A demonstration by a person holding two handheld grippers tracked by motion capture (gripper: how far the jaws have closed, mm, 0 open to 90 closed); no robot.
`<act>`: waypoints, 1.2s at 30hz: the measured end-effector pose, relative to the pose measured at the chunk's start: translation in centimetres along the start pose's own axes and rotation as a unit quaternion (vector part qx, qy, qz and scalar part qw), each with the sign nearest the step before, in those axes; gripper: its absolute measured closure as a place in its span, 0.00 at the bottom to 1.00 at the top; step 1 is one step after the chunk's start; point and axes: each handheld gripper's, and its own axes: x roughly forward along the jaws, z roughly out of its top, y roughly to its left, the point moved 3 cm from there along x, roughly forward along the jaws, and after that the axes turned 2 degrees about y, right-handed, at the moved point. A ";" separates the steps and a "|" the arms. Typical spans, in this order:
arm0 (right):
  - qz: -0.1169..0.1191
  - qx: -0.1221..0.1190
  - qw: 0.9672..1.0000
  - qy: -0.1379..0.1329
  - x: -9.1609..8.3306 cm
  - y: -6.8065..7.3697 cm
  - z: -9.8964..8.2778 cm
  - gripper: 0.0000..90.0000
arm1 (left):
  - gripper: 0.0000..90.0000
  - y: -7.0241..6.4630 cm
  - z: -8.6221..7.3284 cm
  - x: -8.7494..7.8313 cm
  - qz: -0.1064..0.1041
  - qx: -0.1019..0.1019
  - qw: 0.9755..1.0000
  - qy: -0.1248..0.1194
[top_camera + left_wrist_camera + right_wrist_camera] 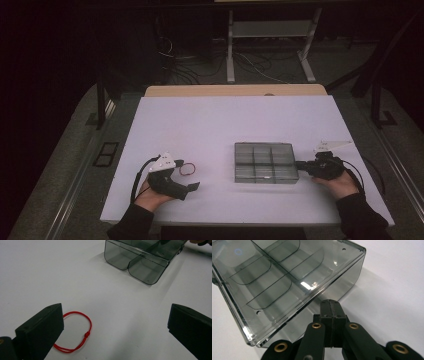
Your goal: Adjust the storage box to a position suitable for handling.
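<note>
A: How would the cord (75, 333) have handled?

B: By the look of it, light and limp: a thin red loop with a small knot, flat on the counter (200, 125). It would slide or snag rather than resist. I'd have taken it near the knot, where it is thickest, pinching low against the counter.

A: Where did it lie?

B: Just ahead of the left gripper (192, 186), partly hidden behind one of its jaws in the left gripper view. Those jaws stood wide apart with nothing between the pads.

A: And the box (287, 287)?

B: Clear, stiff plastic, probably slick and easy to scuff or crack. It sat well off from the left jaws, right in front of the right gripper (331, 307). Its lid looked shut, and the compartments I could see were empty.

A: The right jaws?

B: Pressed together with nothing between them, their tip at the box's side wall. Whether it touched, I couldn't tell.
</note>
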 end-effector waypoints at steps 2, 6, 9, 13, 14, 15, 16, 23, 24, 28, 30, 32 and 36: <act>0.002 -0.002 1.000 0.002 0.1 0.2 0.1 0.99 | 0.00 0.0 0.0 0.0 0.000 0.000 1.000 0.000; 0.005 -0.006 1.000 0.001 0.4 0.5 0.3 0.99 | 0.00 0.0 0.0 0.0 0.000 0.000 1.000 0.000; 0.007 -0.009 1.000 -0.001 0.7 0.7 0.5 0.99 | 0.00 0.0 0.0 0.1 -0.002 0.000 1.000 0.000; 0.009 -0.014 1.000 0.000 1.1 1.0 0.8 0.99 | 0.00 -0.1 0.0 0.1 -0.002 0.000 1.000 0.000; 0.010 -0.015 1.000 0.002 1.2 1.1 0.9 0.99 | 0.00 0.0 0.0 0.1 -0.002 0.000 1.000 0.000; 0.011 -0.016 1.000 0.001 1.3 1.2 1.0 0.99 | 0.00 0.0 0.0 0.1 -0.002 0.001 1.000 -0.001; 0.012 -0.018 1.000 0.001 1.4 1.3 1.1 0.99 | 0.00 0.0 0.0 0.1 -0.003 0.000 1.000 -0.001; 0.019 -0.026 0.999 0.002 2.3 1.9 1.8 0.99 | 0.00 -0.1 0.0 0.1 -0.003 -0.003 1.000 -0.002; 0.020 -0.029 0.999 0.001 2.4 1.9 1.9 0.99 | 0.00 0.0 0.0 0.0 -0.003 -0.002 1.000 -0.002; 0.025 -0.031 0.999 0.002 2.6 2.4 2.1 0.99 | 0.00 0.0 0.0 0.0 -0.003 -0.003 1.000 -0.003; 0.026 -0.032 0.999 0.002 2.7 2.6 2.2 0.99 | 0.00 -0.1 0.0 0.0 -0.004 -0.004 1.000 -0.004; 0.027 -0.034 0.999 0.002 2.8 2.8 2.3 0.99 | 0.00 -0.1 0.0 0.0 -0.005 -0.005 1.000 -0.003; 0.030 -0.037 0.999 0.002 3.1 3.1 2.5 0.99 | 0.00 -0.1 0.0 -0.1 -0.008 -0.006 1.000 -0.009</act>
